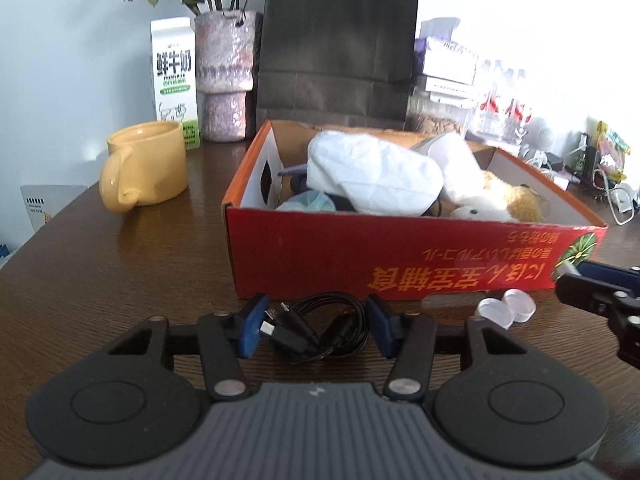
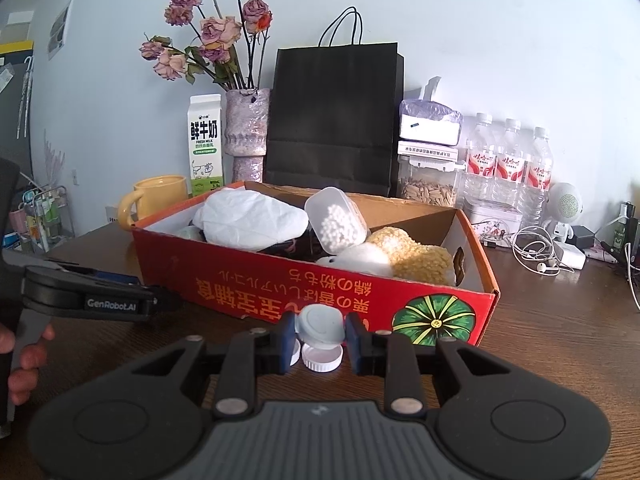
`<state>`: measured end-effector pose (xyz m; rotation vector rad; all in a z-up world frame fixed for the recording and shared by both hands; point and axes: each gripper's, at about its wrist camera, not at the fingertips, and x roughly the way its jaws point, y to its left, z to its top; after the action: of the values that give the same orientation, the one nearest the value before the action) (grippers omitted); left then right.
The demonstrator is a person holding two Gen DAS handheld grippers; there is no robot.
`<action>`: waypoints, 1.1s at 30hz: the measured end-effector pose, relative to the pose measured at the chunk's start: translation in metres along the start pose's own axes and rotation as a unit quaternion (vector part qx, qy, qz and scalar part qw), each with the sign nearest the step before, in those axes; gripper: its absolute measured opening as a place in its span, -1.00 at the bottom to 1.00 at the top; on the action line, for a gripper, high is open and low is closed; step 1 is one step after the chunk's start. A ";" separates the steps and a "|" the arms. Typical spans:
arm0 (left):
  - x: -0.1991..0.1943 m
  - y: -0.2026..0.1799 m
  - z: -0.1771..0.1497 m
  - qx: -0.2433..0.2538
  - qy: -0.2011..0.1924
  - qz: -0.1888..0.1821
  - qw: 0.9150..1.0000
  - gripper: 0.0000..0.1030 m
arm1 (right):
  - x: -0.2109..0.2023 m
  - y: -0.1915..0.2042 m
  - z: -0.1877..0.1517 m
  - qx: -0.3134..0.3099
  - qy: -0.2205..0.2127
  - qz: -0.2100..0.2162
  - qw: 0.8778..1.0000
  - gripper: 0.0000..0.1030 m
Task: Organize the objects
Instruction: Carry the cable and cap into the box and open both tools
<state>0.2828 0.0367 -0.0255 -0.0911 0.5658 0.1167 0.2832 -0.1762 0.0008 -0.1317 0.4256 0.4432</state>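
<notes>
The left gripper is standing wide apart around a coiled black cable, which is lying on the desk just in front of the red box; the blue fingers are not pressing it. The right gripper is released too, with its jaws on both sides of a white contact lens case. This case is resting on the desk, close to the front wall of the red box near its pumpkin picture. Inside the box a white cloth, a clear container of white beads and a plush toy are lying. A yellow mug is standing beside the box's left wall.
</notes>
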 end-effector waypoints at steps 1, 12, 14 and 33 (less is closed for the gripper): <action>-0.003 -0.001 0.000 -0.001 -0.004 -0.001 1.000 0.05 | 0.000 0.000 0.000 0.000 -0.001 0.000 1.000 -0.51; -0.038 -0.014 0.007 0.000 -0.059 -0.021 0.998 0.04 | -0.006 -0.001 0.006 0.004 -0.016 -0.005 1.000 -0.51; -0.042 -0.018 0.012 0.002 -0.067 -0.027 0.997 0.04 | -0.007 -0.002 0.010 0.004 -0.023 -0.007 1.000 -0.51; -0.019 -0.040 0.076 0.006 -0.121 -0.046 0.992 0.04 | 0.026 -0.026 0.064 0.007 -0.057 -0.029 0.998 -0.51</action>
<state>0.3125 0.0040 0.0511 -0.0900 0.3194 0.0339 0.3397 -0.1754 0.0481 -0.1043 0.3114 0.3876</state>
